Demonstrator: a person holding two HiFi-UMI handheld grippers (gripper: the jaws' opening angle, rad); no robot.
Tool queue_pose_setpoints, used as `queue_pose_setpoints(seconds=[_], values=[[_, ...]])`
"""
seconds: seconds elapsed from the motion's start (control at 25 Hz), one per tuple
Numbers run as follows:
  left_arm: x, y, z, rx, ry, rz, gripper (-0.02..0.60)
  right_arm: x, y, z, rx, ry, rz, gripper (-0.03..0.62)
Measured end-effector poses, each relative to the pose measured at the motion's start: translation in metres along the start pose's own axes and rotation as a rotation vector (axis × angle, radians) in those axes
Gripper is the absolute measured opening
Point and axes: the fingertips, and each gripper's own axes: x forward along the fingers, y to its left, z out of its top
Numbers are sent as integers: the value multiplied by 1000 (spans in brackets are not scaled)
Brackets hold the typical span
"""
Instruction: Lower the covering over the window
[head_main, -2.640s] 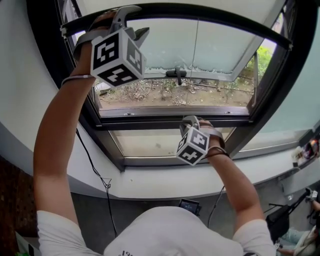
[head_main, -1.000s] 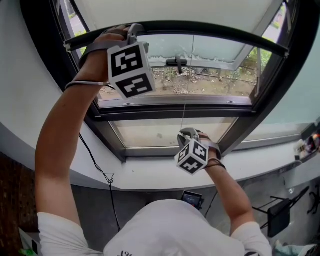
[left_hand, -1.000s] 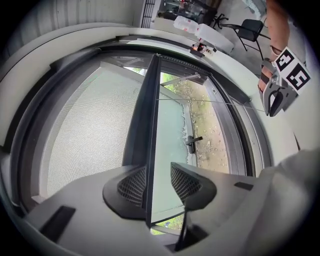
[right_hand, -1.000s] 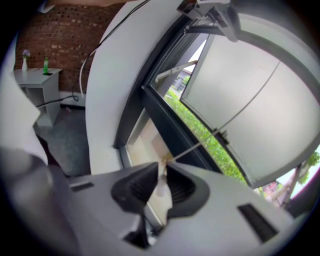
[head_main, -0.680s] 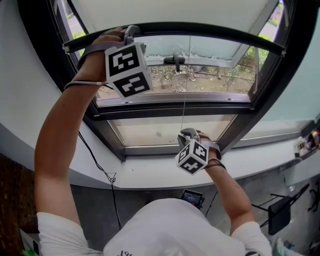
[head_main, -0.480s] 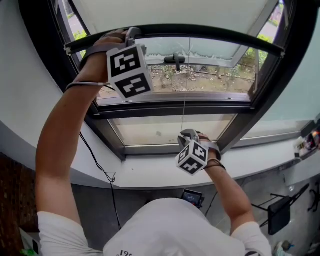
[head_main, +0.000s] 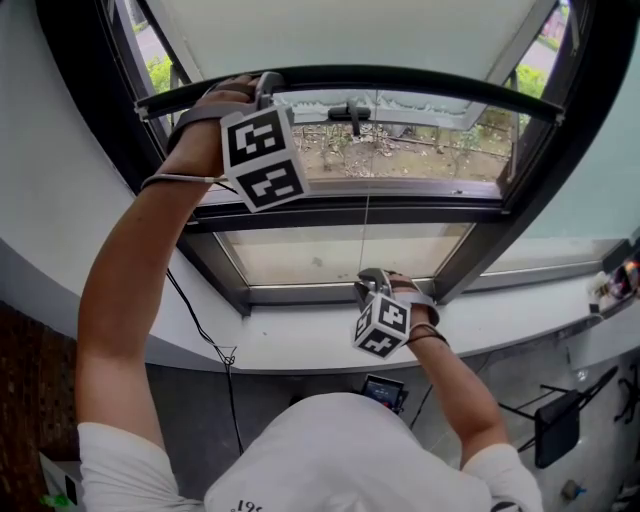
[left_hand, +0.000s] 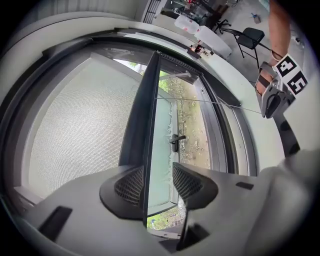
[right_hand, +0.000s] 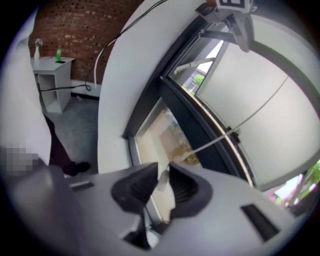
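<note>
The covering was partly lowered. The blind's bottom bar (left_hand: 143, 115) ran between the left claw's (left_hand: 157, 172) jaws, which had just been opening and stood unclamped. The right claw (right_hand: 162, 176) pinched the pull cord (right_hand: 215, 141). Next, probably, a steady downward pull.

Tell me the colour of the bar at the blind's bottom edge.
Black; the bar shows best in the head view.

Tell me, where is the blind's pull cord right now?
Head view, centre: the cord hangs from the blind's bottom bar down to the right gripper, which pinches its end.
</note>
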Motion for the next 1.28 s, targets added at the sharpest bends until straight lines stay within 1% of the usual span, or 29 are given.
queue_pose_setpoints(seconds=[0.16,0.24,0.36,0.44,0.52,0.64,0.92,1.0,1.12,1.2,1.28], values=[[4,-9,-2,3,19,-13,175,5,13,-7,-42,19,28,78],[5,-12,-4,-5,17,-12,176,2,13,-8,-46,13,26,108],[5,-15,-4,-16,13,-12,175,-10,-2,-5,-41,-20,-16,190],[5,-14,-3,-20,11,-8,175,-21,-22,-2,-44,-44,-58,213],[6,-13,-2,-23,10,-4,175,-34,-44,2,-54,-64,-103,228],[7,-12,-2,-26,8,-1,175,-55,-83,9,-83,-84,-183,230],[12,-29,-5,-46,6,-30,176,-112,-200,35,-149,-128,-456,229],[12,-29,-5,-57,3,-43,176,-125,-229,43,-187,-119,-531,229],[11,-30,-6,-49,5,-49,181,-136,-262,52,-263,-76,-628,229],[11,-32,-6,-40,11,-51,181,-139,-278,58,-311,-48,-670,229],[13,-36,-7,-36,15,-59,181,-138,-292,61,-342,-25,-692,230]])
